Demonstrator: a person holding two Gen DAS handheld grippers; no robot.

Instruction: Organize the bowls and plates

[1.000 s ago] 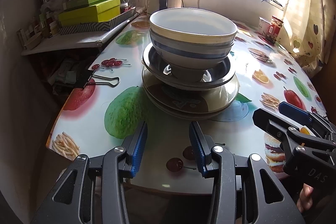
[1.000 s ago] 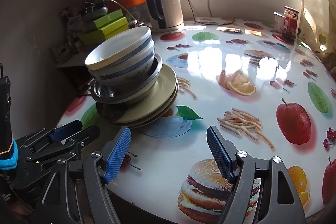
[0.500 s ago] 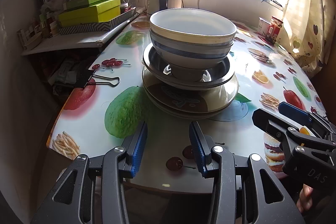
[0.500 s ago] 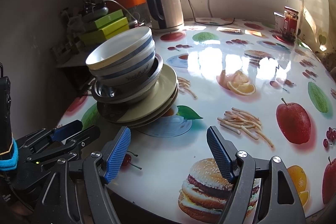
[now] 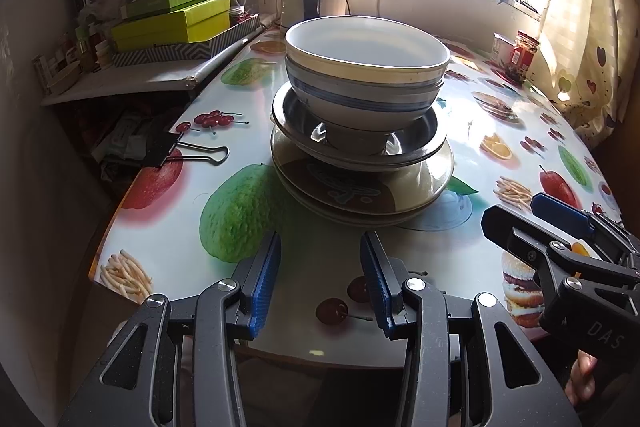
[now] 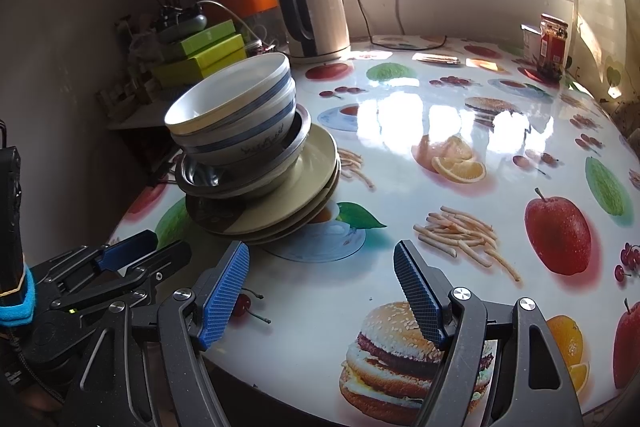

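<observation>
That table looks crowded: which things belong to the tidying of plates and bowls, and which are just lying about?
Part of the job:
- white bowls
- metal dish
- plates

Just lying about:
- kettle
- green boxes
- binder clip
- jar

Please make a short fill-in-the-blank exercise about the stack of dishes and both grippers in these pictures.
1. The white bowls with blue stripes sit in a ___ dish.
2. Under that dish lie beige ___.
3. The left gripper and the right gripper are both ___.
4. A black ___ clip lies left of the stack.

Missing words: metal; plates; open; binder
</observation>
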